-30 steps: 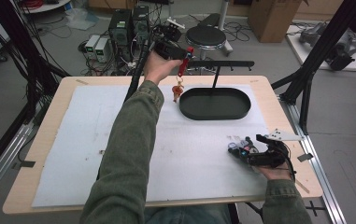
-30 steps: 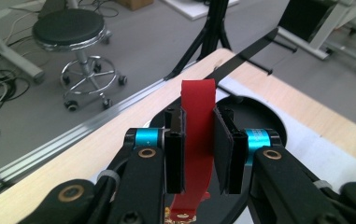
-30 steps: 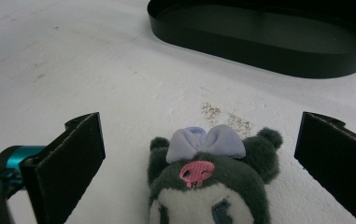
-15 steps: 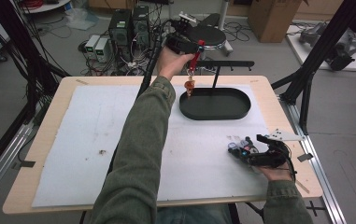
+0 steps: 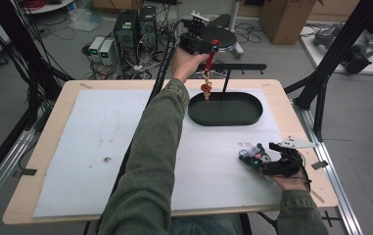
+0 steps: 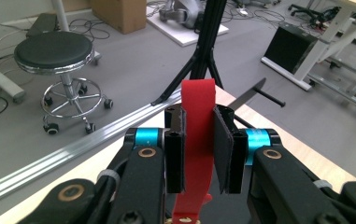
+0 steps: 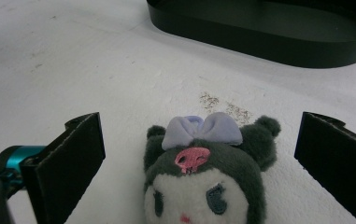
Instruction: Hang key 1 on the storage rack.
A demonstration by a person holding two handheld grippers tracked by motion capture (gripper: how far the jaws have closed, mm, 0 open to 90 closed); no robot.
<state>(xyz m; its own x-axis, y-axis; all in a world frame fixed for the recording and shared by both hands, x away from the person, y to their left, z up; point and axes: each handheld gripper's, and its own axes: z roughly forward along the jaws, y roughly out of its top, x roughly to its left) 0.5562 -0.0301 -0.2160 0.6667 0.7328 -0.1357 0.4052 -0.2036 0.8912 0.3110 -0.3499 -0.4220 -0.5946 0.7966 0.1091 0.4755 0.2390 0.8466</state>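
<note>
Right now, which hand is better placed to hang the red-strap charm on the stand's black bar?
Left. The left gripper is already shut on the red strap, charm dangling beside the black bar. The right gripper sits open around the plush toy, far from the stand.

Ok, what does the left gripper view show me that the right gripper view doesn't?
Left gripper view: the left gripper shut on a red fabric strap, a thin black horizontal bar just beyond it, and a round black stool on the grey floor.

Right gripper view: the right gripper open around a dark grey plush toy with a lilac bow lying on the white mat, plus the black oval tray.

Shared: each shows its own black jaws.
</note>
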